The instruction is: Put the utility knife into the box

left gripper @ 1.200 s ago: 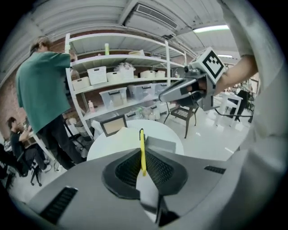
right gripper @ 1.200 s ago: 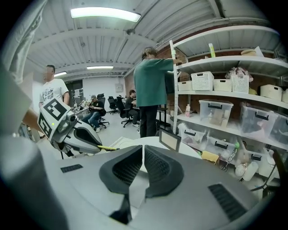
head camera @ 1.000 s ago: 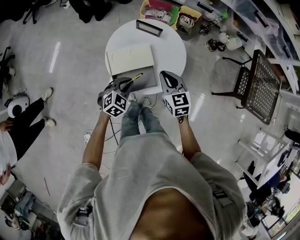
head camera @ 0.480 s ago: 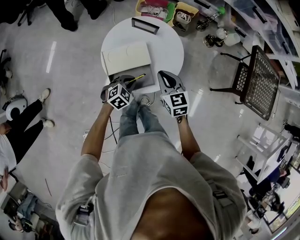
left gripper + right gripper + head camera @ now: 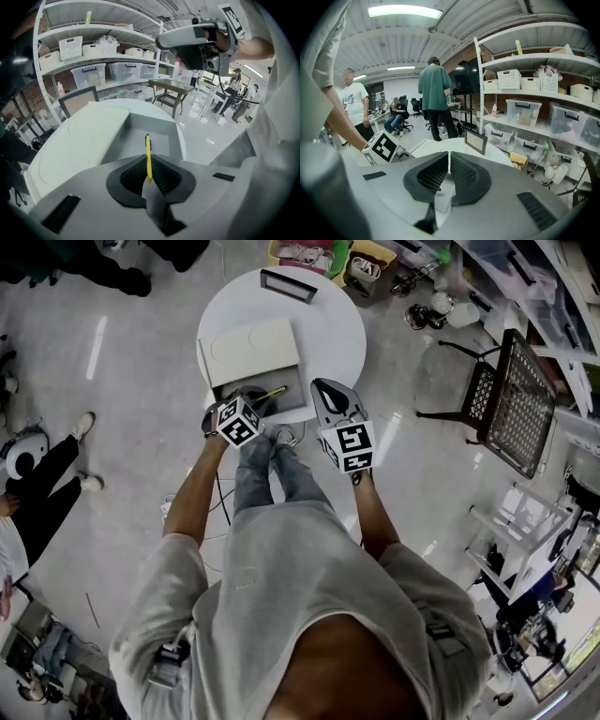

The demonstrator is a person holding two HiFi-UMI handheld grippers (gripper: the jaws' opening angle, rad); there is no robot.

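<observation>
- Yellow utility knife (image 5: 147, 150): slim and stiff, seen edge-on. It is pinched at its rear end between the pads of the left gripper (image 5: 149, 169), and its front end juts out over the open box (image 5: 161, 123).
- Handling, judged: light and rigid, with a smooth plastic-looking shell. It could pivot or slip in a narrow end grip. A hold nearer mid-body on the flat sides would be steadier, and keep clear of the blade end.
- Box sits on the round white table (image 5: 328, 324), at its near edge. Its lid (image 5: 84, 140) is folded open to the left, and no contents can be seen in the cavity.
- Left hand pose: forearm reaching forward, gripper tilted steeply down, with the knife tip aimed into the cavity. Whether the tip touches the floor of the box cannot be told.
- Right gripper (image 5: 448, 161): pads pressed together on nothing. It is held to the right of the box and tilted less steeply.
</observation>
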